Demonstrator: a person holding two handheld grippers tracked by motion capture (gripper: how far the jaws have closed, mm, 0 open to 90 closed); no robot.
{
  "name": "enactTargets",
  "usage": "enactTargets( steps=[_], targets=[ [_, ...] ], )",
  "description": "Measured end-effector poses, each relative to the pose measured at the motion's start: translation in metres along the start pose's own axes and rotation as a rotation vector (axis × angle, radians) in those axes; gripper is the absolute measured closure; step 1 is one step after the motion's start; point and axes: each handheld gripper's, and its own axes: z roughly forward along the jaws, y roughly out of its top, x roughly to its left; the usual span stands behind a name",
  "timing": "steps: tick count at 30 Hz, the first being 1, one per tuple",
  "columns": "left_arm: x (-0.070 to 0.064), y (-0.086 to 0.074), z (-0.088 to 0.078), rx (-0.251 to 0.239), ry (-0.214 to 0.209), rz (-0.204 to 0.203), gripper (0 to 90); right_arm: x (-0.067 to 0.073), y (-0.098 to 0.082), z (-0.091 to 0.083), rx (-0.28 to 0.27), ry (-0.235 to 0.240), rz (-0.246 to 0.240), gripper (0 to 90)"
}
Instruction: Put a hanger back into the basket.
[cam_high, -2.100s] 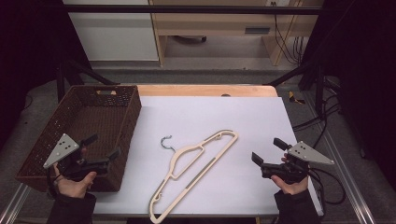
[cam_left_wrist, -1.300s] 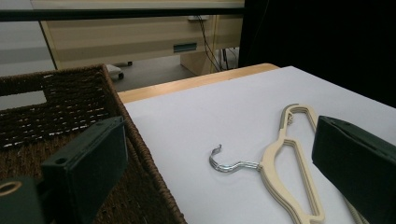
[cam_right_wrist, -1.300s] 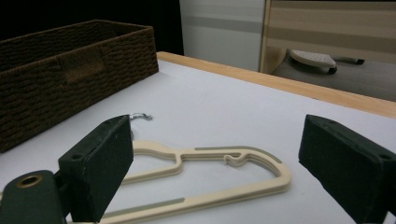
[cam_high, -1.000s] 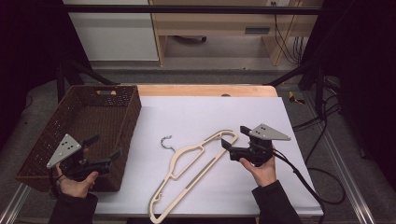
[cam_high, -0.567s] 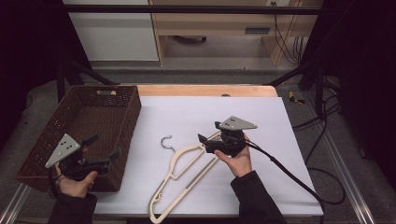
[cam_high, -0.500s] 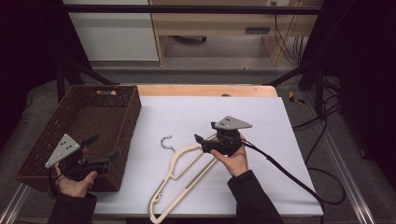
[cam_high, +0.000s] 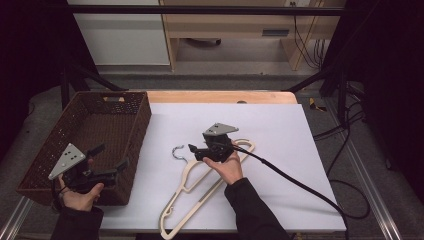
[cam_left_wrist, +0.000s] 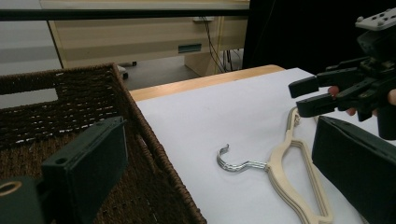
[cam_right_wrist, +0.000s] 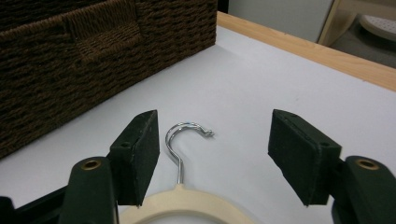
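Cream plastic clothes hanger with chrome wire hook (cam_high: 200, 187), flat on white tabletop (cam_high: 280, 130) at 3 o'clock of dark woven wicker basket (cam_high: 75, 135); right gripper (cam_high: 192, 150) part open, closing astride hook neck, nothing yet clamped, likely for lifting; left gripper (cam_high: 111, 162) open, empty, parked over basket.

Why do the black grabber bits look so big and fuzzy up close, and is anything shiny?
In the left gripper view, the left gripper sits right by the lens, so its fingers look huge and soft-edged. In the right gripper view, the hanger's metal hook gleams under the light, between the right gripper fingers. In the high view, the white table is bright, the room around it dark.
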Motion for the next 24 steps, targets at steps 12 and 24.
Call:
enactTargets(
  steps=[12, 24],
  targets=[
    [0.000, -0.001, 0.001, 0.002, -0.002, -0.004, 3.3, 0.003, -0.007, 0.033, 0.044, 0.017, 0.015, 43.7],
    [0.001, -0.001, 0.001, 0.001, 0.000, -0.004, 2.8, 0.011, -0.018, 0.059, 0.114, 0.048, -0.004, 50.4]
  ],
)
